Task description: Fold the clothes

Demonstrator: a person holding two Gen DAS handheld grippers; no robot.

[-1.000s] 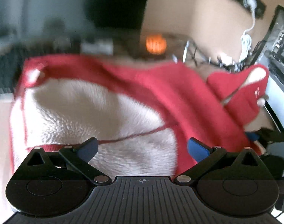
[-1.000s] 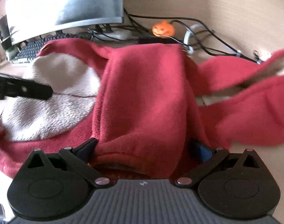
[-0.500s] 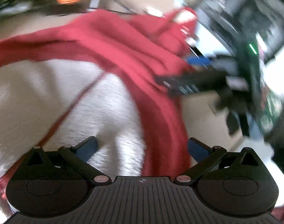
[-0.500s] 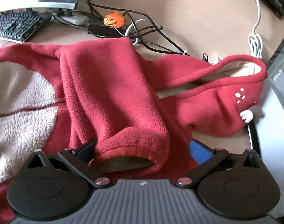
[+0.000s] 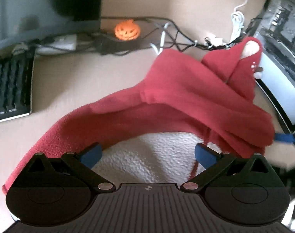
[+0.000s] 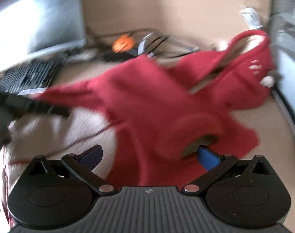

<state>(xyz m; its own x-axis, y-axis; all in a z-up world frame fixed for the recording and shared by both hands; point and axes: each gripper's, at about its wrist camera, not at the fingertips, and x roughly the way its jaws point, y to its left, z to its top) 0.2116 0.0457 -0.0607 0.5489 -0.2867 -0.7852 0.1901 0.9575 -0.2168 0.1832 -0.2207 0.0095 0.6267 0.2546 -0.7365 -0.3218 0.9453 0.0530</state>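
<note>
A red fleece hooded garment (image 5: 186, 97) with a white fuzzy lining (image 5: 151, 159) lies on the wooden desk. In the left wrist view my left gripper (image 5: 147, 154) is open over the white lining near the red hem. In the blurred right wrist view the garment (image 6: 147, 101) spreads across the desk, its hood (image 6: 250, 66) at the far right and a sleeve cuff (image 6: 199, 134) close in front. My right gripper (image 6: 149, 155) is open, its right fingertip at the cuff opening. The left gripper's dark finger (image 6: 40, 106) shows at the left.
A black keyboard (image 5: 9, 89) lies at the left. An orange pumpkin toy (image 5: 127, 30) and tangled cables (image 5: 176, 38) sit at the back of the desk. A monitor (image 6: 36, 19) stands at the back left, and a dark device (image 5: 279, 38) at the right.
The garment's left part has been drawn over toward the right, baring desk near the keyboard. Both grippers stayed open; the right view swung and the cuff shifted to its right finger.
</note>
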